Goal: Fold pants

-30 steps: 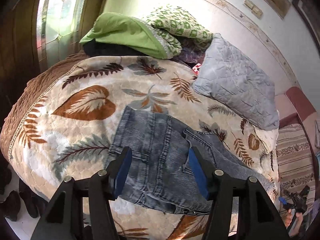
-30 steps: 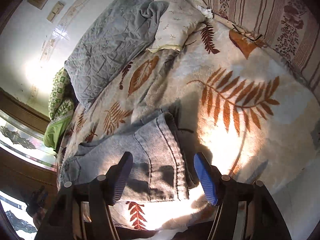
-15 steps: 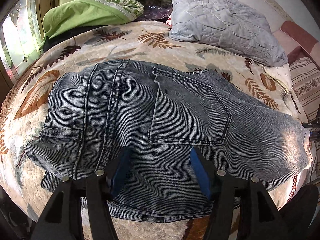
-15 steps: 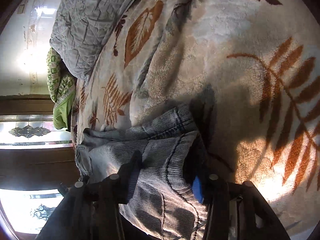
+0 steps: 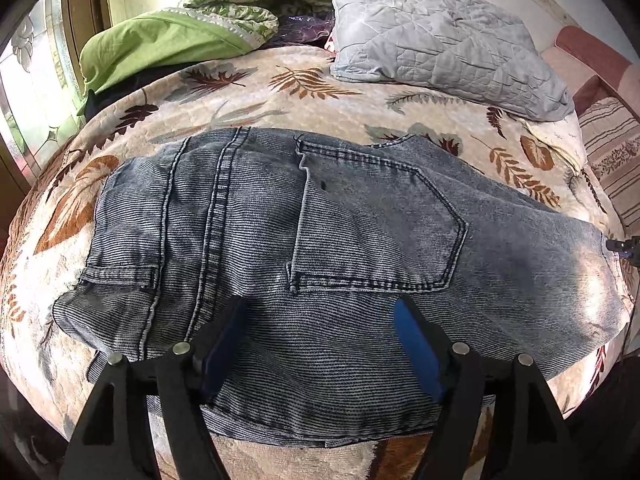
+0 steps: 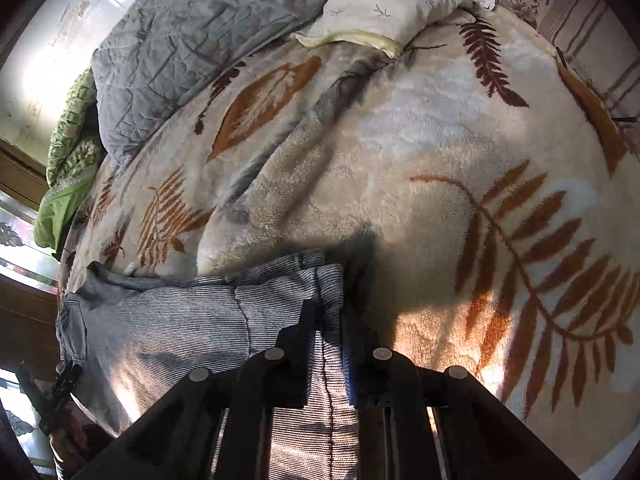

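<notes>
Pants (image 5: 320,240): grey-blue jeans spread across the leaf-print blanket (image 5: 248,92) on the bed, back pocket up
Left gripper (image 5: 320,332): jaws wide apart, hovering over the waist end, gripping nothing
Right gripper (image 6: 328,320): jaws pinched together on the hem end of a leg
Behind: grey quilted pillow (image 5: 440,36) and green bedding (image 5: 160,48) at the head of the bed

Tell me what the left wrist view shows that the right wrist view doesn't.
Left wrist only: the jeans' back pocket and the left gripper open above the waist area. Right wrist only: the right gripper shut on the leg hems, and a cream pillow. Both show the leaf-print blanket and grey quilted pillow.
</notes>
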{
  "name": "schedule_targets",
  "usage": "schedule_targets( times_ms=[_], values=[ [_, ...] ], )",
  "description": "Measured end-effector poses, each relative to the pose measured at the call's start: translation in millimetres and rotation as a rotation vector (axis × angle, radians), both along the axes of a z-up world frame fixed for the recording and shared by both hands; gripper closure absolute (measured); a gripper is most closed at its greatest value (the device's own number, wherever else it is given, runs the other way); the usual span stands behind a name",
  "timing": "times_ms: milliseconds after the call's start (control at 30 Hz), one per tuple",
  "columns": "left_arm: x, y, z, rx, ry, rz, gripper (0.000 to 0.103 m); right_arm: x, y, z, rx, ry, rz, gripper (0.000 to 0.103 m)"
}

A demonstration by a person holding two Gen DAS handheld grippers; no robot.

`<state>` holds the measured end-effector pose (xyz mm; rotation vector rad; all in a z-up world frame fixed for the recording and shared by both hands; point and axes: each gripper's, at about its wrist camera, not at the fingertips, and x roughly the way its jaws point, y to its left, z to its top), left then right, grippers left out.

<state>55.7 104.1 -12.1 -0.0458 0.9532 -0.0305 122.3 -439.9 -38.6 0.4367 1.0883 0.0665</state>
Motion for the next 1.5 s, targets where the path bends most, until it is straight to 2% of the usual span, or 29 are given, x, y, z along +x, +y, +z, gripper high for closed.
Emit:
schedule_targets(
  times_ms=[133,200,267,300,333,367,433,467,500,567,600,667,733,767,833,900,967,1033,1100,1233,1267,1300,1333,1367,1500],
  values=[
    [-2.8,4.6,16.3,-0.085,-0.028,0.023,0.027,-30.5,6.1,43.5,-0.062,-0.129,-0.053,0.071],
    [-3.8,2.8,23.3,-0.106,-0.051,0.018,0.027,-46.8,17.1,59.4,0.006,-0.175,-0.008,0.066],
    [-1.6,-1.3,21.7,-0.074,-0.049,0.021,0.025,-59.4,31.9,57.4,0.107,-0.169,0.074,0.040],
    [3.3,-2.8,13.0,-0.029,-0.003,0.039,0.020,-63.3,42.0,50.8,0.122,-0.157,0.107,0.038],
    [9.8,-3.3,-1.6,0.013,0.074,0.054,0.019,-64.2,50.0,39.7,0.112,-0.116,0.135,0.038],
    [14.8,-3.8,-16.5,0.048,0.139,0.057,0.019,-65.2,58.2,22.1,0.084,-0.042,0.147,0.038],
    [11.6,-9.7,-13.8,0.095,0.111,0.045,0.019,-61.9,61.4,-9.7,-0.003,0.118,0.106,0.044],
    [10.7,-11.8,-5.7,0.094,0.100,0.042,0.019,-62.2,63.7,-5.8,-0.038,0.104,0.100,0.047],
    [8.6,-11.2,5.6,0.061,0.059,0.040,0.019,-61.2,67.9,6.1,-0.060,0.076,0.099,0.047],
    [4.1,-7.4,27.3,0.005,-0.047,0.049,0.019,-53.7,82.2,40.2,-0.083,-0.020,0.129,0.047],
    [4.3,-5.5,32.7,-0.008,-0.073,0.054,0.019,-48.3,94.7,58.0,-0.096,-0.068,0.155,0.047],
    [8.2,0.8,27.1,-0.037,-0.073,0.062,0.019,-32.7,130.7,86.9,-0.113,-0.150,0.251,0.047],
    [14.0,7.7,1.9,-0.039,0.005,0.082,0.019,-9.1,176.2,98.6,-0.101,-0.186,0.368,0.047],
    [14.6,11.0,-11.0,-0.037,0.032,0.084,0.019,2.2,199.4,97.8,-0.093,-0.190,0.428,0.047],
    [6.7,5.3,-11.8,0.011,-0.023,0.063,0.019,25.9,245.0,88.0,-0.093,-0.184,0.536,0.048],
    [5.8,-1.3,-13.1,0.047,-0.026,0.035,0.014,49.7,286.4,70.0,-0.112,-0.160,0.598,0.051],
    [5.1,1.0,-16.3,0.039,-0.029,0.025,0.014,71.8,318.0,52.5,-0.125,-0.143,0.645,0.058],
    [4.0,4.8,-14.4,0.013,-0.036,0.026,0.014,90.6,340.2,37.5,-0.157,-0.129,0.680,0.060],
    [3.1,9.4,-13.7,-0.020,-0.041,0.031,0.014,108.4,356.4,21.6,-0.187,-0.093,0.699,0.062],
    [1.9,8.7,-13.5,-0.024,-0.046,0.028,0.013,122.5,371.0,3.4,-0.192,-0.068,0.741,0.066],
    [3.1,8.0,-14.0,-0.021,-0.045,0.025,0.012,124.1,374.1,-0.4,-0.189,-0.054,0.756,0.071],
    [3.3,7.7,-14.1,-0.019,-0.044,0.023,0.012,124.7,376.8,-3.3,-0.197,-0.043,0.773,0.084],
    [3.2,7.8,-13.9,-0.021,-0.044,0.023,0.012,124.8,378.7,-4.0,-0.227,-0.042,0.783,0.089],
    [3.7,8.8,-13.7,-0.028,-0.044,0.023,0.012,125.0,379.6,-1.9,-0.242,-0.043,0.786,0.099],
    [3.7,14.0,-12.4,-0.065,-0.046,0.030,0.012,123.3,386.6,14.1,-0.330,-0.097,0.795,0.101]
  ],
)
